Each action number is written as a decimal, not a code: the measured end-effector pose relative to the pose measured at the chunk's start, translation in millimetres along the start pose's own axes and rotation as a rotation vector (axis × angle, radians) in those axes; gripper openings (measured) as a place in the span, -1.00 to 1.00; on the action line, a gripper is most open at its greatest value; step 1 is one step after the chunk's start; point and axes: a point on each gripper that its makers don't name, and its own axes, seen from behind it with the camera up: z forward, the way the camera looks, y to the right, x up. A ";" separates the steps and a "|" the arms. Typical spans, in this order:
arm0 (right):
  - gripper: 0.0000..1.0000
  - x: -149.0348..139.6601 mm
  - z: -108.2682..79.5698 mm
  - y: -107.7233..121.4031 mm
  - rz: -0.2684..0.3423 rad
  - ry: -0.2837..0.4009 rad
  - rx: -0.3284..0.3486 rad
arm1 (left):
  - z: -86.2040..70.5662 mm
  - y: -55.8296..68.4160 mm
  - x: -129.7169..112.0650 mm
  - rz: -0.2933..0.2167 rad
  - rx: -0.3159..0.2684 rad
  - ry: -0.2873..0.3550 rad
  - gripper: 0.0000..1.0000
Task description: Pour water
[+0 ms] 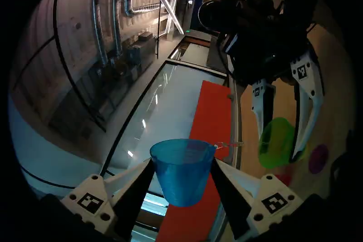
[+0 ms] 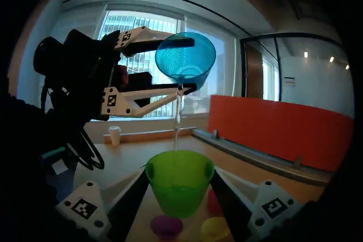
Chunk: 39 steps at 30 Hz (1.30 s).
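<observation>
L gripper (image 1: 182, 163) clamped on blue cup (image 1: 182, 180), tilted; water stream (image 2: 177, 119) falls into green cup (image 2: 179, 192) clamped in R gripper (image 2: 179, 175), above tabletop (image 2: 131, 155).

The blue cup (image 1: 183, 171) is translucent blue with fine horizontal ribbing. The green cup (image 2: 179, 180) is translucent lime green. The left gripper (image 1: 181, 160) and right gripper (image 2: 179, 171) have white fingers (image 1: 127, 174), black inner faces and black-and-white square markers. The partition panel (image 2: 281, 126) is plain orange-red. The table (image 2: 131, 155) is tan. The purple cup (image 2: 166, 226) and yellow cup (image 2: 214, 228) are unpatterned.
</observation>
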 end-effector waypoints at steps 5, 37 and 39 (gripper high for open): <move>0.80 0.9 0.5 -0.2 -0.002 0.001 0.001 | 1.1 -0.9 -0.4 0.025 0.001 0.001 0.69; 0.80 3.0 2.8 -0.7 -0.009 0.007 0.003 | -1.8 -10.7 10.1 0.142 0.021 0.019 0.69; 0.80 3.0 3.3 -0.5 -0.009 0.007 0.003 | -1.6 -12.0 11.1 0.149 0.023 0.021 0.69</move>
